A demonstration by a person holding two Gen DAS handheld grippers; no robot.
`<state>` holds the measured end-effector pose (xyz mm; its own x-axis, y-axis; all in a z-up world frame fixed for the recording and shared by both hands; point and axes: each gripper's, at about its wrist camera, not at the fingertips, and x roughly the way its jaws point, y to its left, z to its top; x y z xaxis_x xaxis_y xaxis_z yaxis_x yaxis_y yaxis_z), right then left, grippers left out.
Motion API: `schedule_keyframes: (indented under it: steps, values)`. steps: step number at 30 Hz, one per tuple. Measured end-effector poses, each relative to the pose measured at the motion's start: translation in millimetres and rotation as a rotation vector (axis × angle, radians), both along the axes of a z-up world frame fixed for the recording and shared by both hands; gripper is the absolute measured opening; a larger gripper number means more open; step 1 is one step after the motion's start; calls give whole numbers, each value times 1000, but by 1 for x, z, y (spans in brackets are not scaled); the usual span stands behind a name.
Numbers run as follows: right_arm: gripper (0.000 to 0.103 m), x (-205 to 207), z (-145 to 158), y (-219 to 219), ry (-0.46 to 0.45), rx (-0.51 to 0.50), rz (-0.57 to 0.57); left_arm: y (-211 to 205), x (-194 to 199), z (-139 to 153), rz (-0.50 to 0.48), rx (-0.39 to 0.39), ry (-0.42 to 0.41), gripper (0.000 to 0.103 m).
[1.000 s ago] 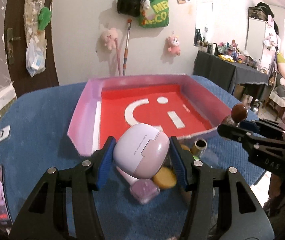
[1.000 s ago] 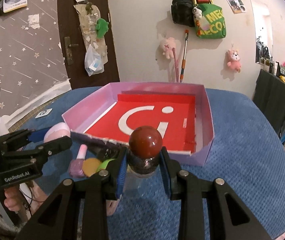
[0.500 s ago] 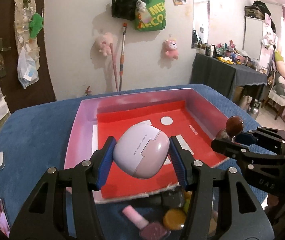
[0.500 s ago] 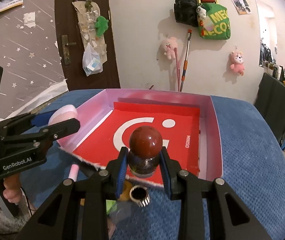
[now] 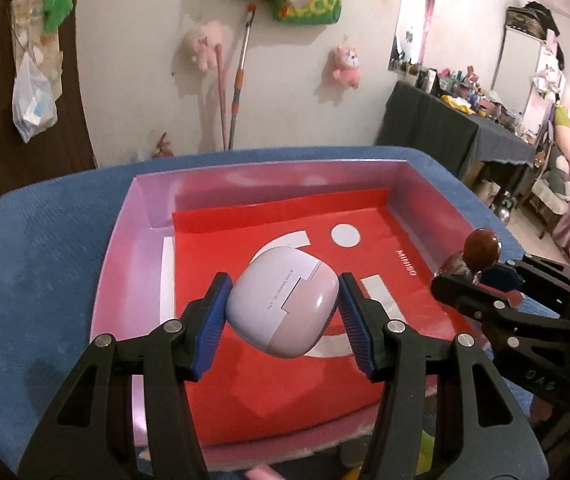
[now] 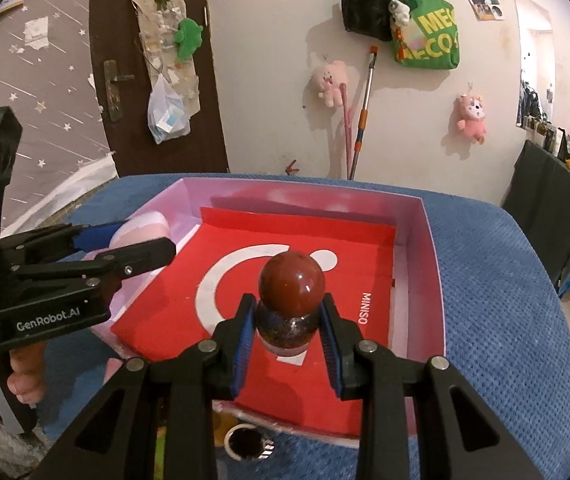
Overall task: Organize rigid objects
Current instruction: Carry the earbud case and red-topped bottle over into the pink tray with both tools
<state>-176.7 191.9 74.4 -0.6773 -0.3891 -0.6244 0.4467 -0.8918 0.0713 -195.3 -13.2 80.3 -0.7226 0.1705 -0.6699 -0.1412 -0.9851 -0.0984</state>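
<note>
Left wrist: left gripper [image 5: 283, 316] clamps lilac rounded case [image 5: 283, 310] | right gripper [image 6: 288, 338] clamps ball-capped dark bottle [image 6: 290, 300] over tray [image 6: 425, 280]

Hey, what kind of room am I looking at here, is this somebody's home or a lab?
Most likely a lived-in room in a home, not a lab. Pink plush toys and a green tote bag hang on the wall, a mop leans against it, and a cluttered dark-clothed side table stands to the right.
</note>
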Motion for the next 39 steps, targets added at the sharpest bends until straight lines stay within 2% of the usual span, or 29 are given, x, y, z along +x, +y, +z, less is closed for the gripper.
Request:
schedule_keyframes:
  steps: [12, 15, 17, 21, 24, 31, 39]
  values:
    - [33, -51, -31, -1, -148, 29, -25, -7, -45, -34, 26, -21, -139, 52]
    - [33, -55, -35, -5, -156, 62, -17, -12, -51, -44, 33, -17, -177, 52]
    - [33, -57, -37, -9, -166, 75, -12, -15, -53, -46, 27, 11, -199, 52]
    - [33, -62, -40, -15, -179, 99, -3, -12, -57, -50, 37, -39, -223, 52]
    - [33, -68, -44, -15, -200, 111, -7, -15, -59, -56, 28, -21, -268, 52]
    - [33, -70, -50, -20, -210, 157, -6, -8, -56, -59, 28, -88, -271, 52]
    - [33, -71, -51, -20, -221, 165, -3, -11, -55, -59, 30, -77, -272, 52]
